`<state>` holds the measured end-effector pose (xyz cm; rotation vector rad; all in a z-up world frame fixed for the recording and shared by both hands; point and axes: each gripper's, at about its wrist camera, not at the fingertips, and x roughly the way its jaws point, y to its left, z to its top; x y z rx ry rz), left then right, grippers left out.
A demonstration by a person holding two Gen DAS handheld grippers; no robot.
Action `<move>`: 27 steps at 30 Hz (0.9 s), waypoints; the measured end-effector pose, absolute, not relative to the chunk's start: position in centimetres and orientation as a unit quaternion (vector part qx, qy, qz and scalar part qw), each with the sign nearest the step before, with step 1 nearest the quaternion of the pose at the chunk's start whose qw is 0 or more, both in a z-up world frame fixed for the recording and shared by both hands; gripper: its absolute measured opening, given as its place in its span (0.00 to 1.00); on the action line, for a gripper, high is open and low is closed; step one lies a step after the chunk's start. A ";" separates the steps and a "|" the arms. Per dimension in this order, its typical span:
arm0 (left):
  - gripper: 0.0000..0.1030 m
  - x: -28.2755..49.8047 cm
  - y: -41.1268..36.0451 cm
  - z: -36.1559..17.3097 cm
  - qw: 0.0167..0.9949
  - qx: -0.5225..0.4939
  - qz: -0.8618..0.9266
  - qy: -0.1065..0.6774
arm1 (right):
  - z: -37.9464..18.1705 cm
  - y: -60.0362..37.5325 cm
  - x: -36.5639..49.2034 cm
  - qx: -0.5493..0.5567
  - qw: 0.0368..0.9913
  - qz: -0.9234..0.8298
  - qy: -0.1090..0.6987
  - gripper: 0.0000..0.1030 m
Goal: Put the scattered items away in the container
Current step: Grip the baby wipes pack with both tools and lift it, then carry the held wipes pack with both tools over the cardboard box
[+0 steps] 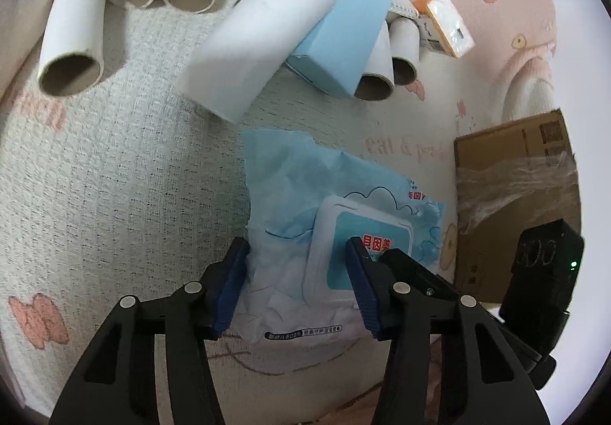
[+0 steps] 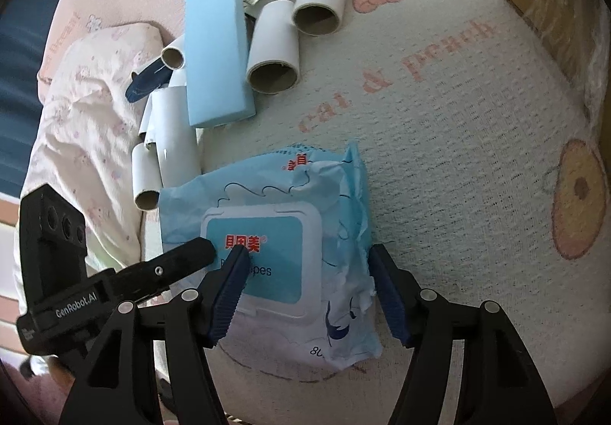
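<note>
A blue wet-wipes pack with a white flip lid lies on the patterned mat; it also shows in the right wrist view. My left gripper is open with its blue pads straddling the pack's left part. My right gripper is open and straddles the pack's right part. Whether the pads touch the pack I cannot tell. Several white cardboard tubes and a light blue block lie beyond. The cardboard box stands at the right.
A small orange and white box lies behind the blue block. A pink patterned pillow sits at the left of the right wrist view, and a dark blue clip lies among the tubes there.
</note>
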<state>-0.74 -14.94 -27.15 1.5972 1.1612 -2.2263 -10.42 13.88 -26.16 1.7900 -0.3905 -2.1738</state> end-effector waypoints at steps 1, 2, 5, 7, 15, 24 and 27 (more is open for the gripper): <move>0.54 -0.8 -14.8 -26.9 0.085 0.536 -0.748 0.383 | -26.1 13.8 -10.4 0.621 0.148 -0.758 -0.133 0.60; 0.53 -0.8 -14.5 -26.7 0.085 0.538 -0.749 0.378 | -26.0 13.8 -10.2 0.620 0.147 -0.759 -0.131 0.59; 0.52 -0.4 -14.3 -26.2 0.077 0.538 -0.751 0.374 | -25.8 13.8 -10.3 0.617 0.147 -0.762 -0.127 0.58; 0.52 0.0 -14.3 -25.3 0.073 0.530 -0.758 0.374 | -25.0 13.7 -10.2 0.606 0.143 -0.773 -0.121 0.58; 0.52 0.2 -13.4 -18.9 0.069 0.486 -0.806 0.331 | -19.7 13.2 -9.4 0.546 0.124 -0.818 -0.129 0.58; 0.51 -1.7 -9.3 -11.0 0.035 0.437 -0.855 0.278 | -12.0 15.9 -8.0 0.469 0.100 -0.863 -0.160 0.58; 0.51 -2.8 -7.8 -9.1 0.025 0.430 -0.864 0.261 | -9.6 17.6 -7.4 0.442 0.095 -0.875 -0.171 0.58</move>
